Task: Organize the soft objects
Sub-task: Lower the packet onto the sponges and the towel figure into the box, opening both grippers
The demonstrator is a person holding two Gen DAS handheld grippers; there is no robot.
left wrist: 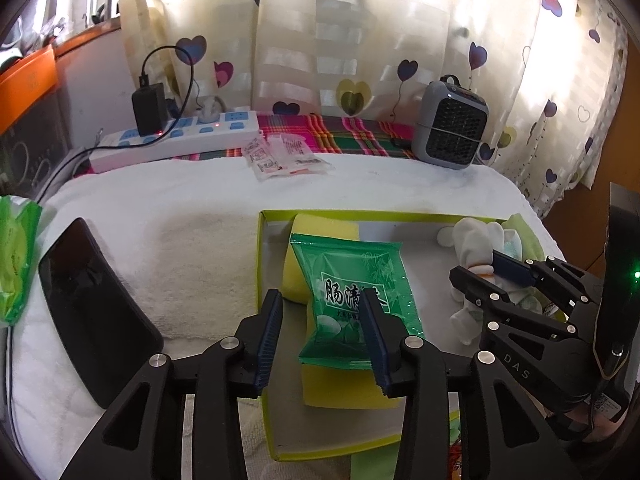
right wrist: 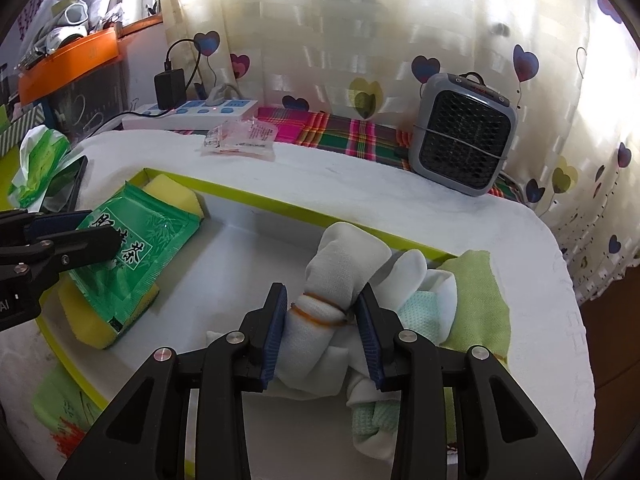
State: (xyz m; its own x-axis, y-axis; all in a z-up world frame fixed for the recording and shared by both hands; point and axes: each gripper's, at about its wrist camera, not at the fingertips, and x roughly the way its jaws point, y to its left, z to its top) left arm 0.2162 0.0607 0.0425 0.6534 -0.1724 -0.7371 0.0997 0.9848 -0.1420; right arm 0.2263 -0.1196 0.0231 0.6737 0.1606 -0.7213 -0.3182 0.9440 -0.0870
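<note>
A shallow box with a lime-green rim [left wrist: 259, 264] [right wrist: 304, 200] lies on the white towel. In its left end a green tea packet [left wrist: 356, 280] [right wrist: 132, 240] rests on a yellow sponge [left wrist: 292, 276] [right wrist: 176, 192]. My left gripper [left wrist: 320, 320] [right wrist: 80, 236] is open, its fingers on either side of the packet's near end. In the box's right end lies a rolled white sock bundle with an orange band [right wrist: 332, 292] [left wrist: 476, 248]. My right gripper [right wrist: 322, 320] [left wrist: 496, 268] is shut on that bundle. A mint sock [right wrist: 420, 312] and a green cloth [right wrist: 476, 300] lie beside it.
A black phone [left wrist: 92, 308] and a green tissue pack [left wrist: 14, 256] [right wrist: 40, 164] lie left of the box. At the back are clear sachets [left wrist: 284, 156] [right wrist: 240, 140], a white power strip with a charger [left wrist: 176, 136] [right wrist: 192, 110] and a grey fan heater [left wrist: 448, 124] [right wrist: 460, 132].
</note>
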